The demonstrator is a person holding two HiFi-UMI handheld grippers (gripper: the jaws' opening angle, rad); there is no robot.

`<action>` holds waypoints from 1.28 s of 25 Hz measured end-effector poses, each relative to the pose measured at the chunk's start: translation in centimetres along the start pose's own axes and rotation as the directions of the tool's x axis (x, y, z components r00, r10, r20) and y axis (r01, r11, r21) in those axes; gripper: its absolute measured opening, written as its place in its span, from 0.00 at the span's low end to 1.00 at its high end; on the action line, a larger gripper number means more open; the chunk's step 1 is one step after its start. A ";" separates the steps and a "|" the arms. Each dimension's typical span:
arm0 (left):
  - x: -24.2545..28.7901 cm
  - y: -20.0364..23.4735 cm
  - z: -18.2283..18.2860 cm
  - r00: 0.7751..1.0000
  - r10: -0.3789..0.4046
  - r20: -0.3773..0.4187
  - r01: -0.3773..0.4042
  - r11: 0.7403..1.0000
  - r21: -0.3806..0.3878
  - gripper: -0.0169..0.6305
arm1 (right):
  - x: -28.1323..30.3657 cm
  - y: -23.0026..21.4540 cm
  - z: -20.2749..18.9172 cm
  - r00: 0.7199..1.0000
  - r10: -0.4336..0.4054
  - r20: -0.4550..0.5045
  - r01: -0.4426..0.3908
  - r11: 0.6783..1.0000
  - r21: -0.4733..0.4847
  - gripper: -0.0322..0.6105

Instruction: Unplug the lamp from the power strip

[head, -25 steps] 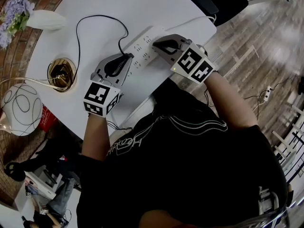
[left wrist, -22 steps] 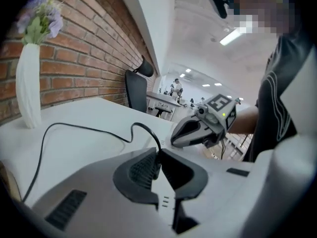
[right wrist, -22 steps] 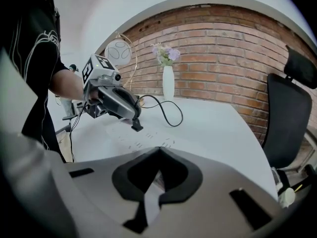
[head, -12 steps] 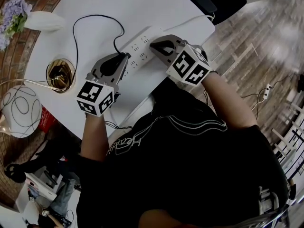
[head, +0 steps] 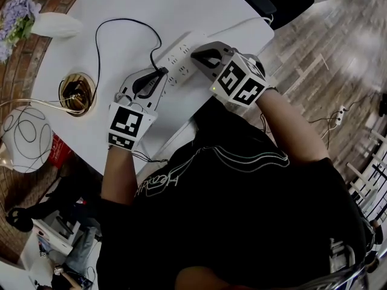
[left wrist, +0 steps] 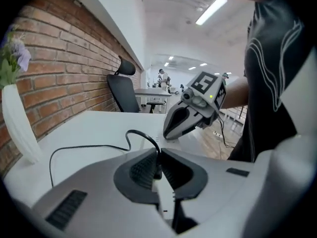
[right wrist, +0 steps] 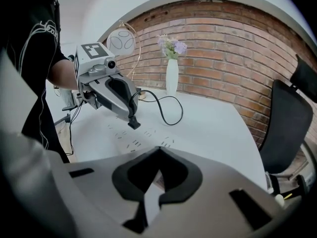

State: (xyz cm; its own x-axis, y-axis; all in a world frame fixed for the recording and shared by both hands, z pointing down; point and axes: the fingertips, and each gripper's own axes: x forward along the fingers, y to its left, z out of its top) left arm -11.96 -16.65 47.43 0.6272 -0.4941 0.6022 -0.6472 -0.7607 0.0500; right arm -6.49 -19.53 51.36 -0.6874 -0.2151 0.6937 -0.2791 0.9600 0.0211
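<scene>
A white power strip (head: 179, 54) lies on the white table (head: 181, 5). My left gripper (head: 163, 71) is shut on the lamp's black plug (right wrist: 133, 124), which sits at the strip's face (right wrist: 143, 139); whether its prongs are still in, I cannot tell. Its jaws have just been closing on the plug. In the left gripper view the pads clamp the plug (left wrist: 156, 168) and its black cord (left wrist: 130, 133) loops away left. My right gripper (head: 195, 54) is shut with its tips down on the strip's near end. The globe lamp (head: 24, 138) stands at the table's left.
The lamp's gold base (head: 77, 93) and a white vase of purple flowers (head: 57, 24) stand at the table's left. The black cord (head: 130, 23) arcs across the tabletop. The table edge and wooden floor (head: 338, 53) lie right; a black office chair (right wrist: 285, 118) stands beyond.
The left gripper has rolled a little about its own axis, its marker cube turning, with the plug still in its jaws. The right gripper stays on the strip.
</scene>
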 end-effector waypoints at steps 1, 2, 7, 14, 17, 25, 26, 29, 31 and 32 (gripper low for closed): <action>-0.1 0.3 0.0 1.000 -0.013 0.018 0.014 0.998 -0.064 0.07 | 0.0 0.0 0.0 1.000 -0.001 0.002 0.001 1.000 0.000 0.04; -0.1 0.7 0.0 0.999 -0.026 0.041 0.031 0.990 -0.141 0.07 | 0.0 0.0 0.0 1.000 -0.004 0.004 0.004 1.000 -0.002 0.04; -0.2 1.6 -0.3 0.991 -0.070 0.112 0.109 0.914 -0.391 0.07 | 0.1 0.0 0.0 1.000 -0.020 -0.002 0.020 0.999 -0.025 0.04; 0.0 0.2 0.0 0.999 0.030 -0.032 -0.029 0.999 0.031 0.07 | 0.2 0.0 0.0 1.000 -0.020 -0.024 0.019 0.999 -0.038 0.04; -0.1 0.0 0.0 0.999 0.031 -0.036 -0.029 0.999 0.038 0.07 | 0.2 0.0 0.0 0.999 -0.022 -0.024 0.021 0.999 -0.037 0.04; -0.4 1.4 -0.1 0.995 -0.055 0.082 0.082 0.925 -0.370 0.07 | 0.0 0.0 0.0 1.000 -0.019 0.001 0.019 1.000 -0.016 0.04; -0.4 1.4 -0.1 0.996 -0.047 0.076 0.071 0.932 -0.355 0.07 | 0.0 0.0 0.0 1.000 -0.019 0.001 0.019 1.000 -0.017 0.04; -0.4 0.7 0.0 1.000 0.008 -0.005 -0.009 0.993 -0.120 0.07 | 0.1 0.1 0.0 1.000 -0.019 -0.008 0.019 1.000 -0.024 0.04; -0.3 0.1 0.2 0.999 0.030 -0.045 -0.030 0.999 0.015 0.07 | 0.1 0.1 -0.1 1.000 -0.015 -0.019 0.014 1.000 -0.026 0.04; -0.3 -0.1 0.2 0.997 0.038 -0.060 -0.034 0.998 0.059 0.07 | 0.1 0.1 -0.1 1.000 -0.014 -0.024 0.013 0.999 -0.030 0.04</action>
State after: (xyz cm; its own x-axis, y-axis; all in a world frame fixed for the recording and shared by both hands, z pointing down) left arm -11.99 -16.47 47.11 0.5751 -0.4961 0.6505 -0.6415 -0.7669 -0.0177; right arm -6.54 -19.40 51.45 -0.6675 -0.2238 0.7101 -0.2676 0.9621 0.0517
